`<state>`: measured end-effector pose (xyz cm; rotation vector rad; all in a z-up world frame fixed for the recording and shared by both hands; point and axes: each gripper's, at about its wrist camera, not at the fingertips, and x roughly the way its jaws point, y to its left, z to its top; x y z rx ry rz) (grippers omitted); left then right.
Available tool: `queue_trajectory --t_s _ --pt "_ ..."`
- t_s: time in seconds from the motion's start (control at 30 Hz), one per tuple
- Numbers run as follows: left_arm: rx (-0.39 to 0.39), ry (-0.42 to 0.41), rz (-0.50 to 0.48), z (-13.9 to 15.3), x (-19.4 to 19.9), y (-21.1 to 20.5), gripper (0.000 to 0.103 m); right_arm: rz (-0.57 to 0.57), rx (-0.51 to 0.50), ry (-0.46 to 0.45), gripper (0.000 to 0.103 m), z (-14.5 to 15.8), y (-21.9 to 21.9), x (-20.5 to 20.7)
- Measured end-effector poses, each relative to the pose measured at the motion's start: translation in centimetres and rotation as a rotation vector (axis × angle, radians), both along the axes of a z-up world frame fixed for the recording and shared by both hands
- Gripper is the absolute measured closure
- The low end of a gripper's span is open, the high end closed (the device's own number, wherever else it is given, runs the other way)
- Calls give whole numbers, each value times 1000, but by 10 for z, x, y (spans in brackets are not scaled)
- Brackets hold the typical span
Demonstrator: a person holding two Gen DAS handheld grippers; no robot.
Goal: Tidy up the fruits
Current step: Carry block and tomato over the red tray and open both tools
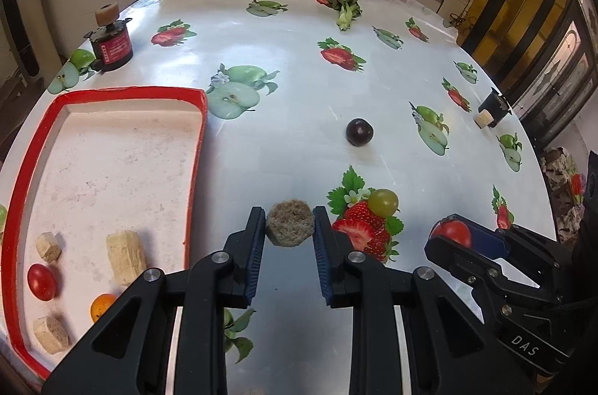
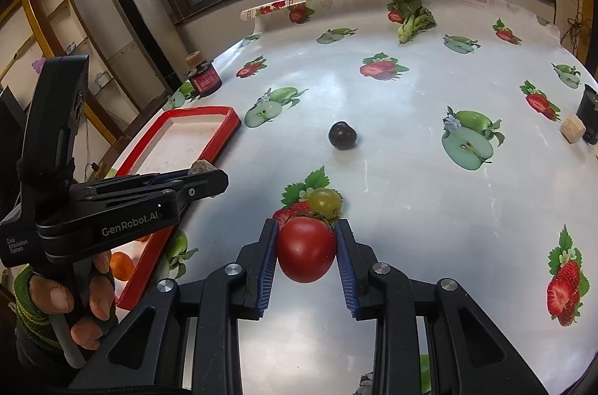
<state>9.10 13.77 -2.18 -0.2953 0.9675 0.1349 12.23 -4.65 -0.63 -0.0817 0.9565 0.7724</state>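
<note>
Fruits (image 2: 306, 251) on fruit-print tablecloth (image 2: 411, 141)

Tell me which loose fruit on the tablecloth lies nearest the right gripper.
The green grape, just beyond the right gripper that clamps the red tomato. The dark plum lies farther out, mid-table.

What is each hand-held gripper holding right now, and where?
Left hand-held gripper: brown cork-like chunk, pinched across its sides. Right hand-held gripper: red tomato, across its sides.
</note>
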Motion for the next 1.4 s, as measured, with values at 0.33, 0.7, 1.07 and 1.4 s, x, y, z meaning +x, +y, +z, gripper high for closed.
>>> queue_trajectory --t_s 0.33,0.7,1.07,1.4 --pt "5 -18 59 9 -25 33 80 66 -3 -6 72 4 34 -13" --pt "-1 -27 121 13 -46 65 80 138 -9 -18 72 10 75 -25" --pt "-8 -28 188 11 -64 101 80 201 -16 -10 72 10 120 -31" --pt "-35 -23 245 6 -67 136 80 244 -31 6 72 1 161 -29"
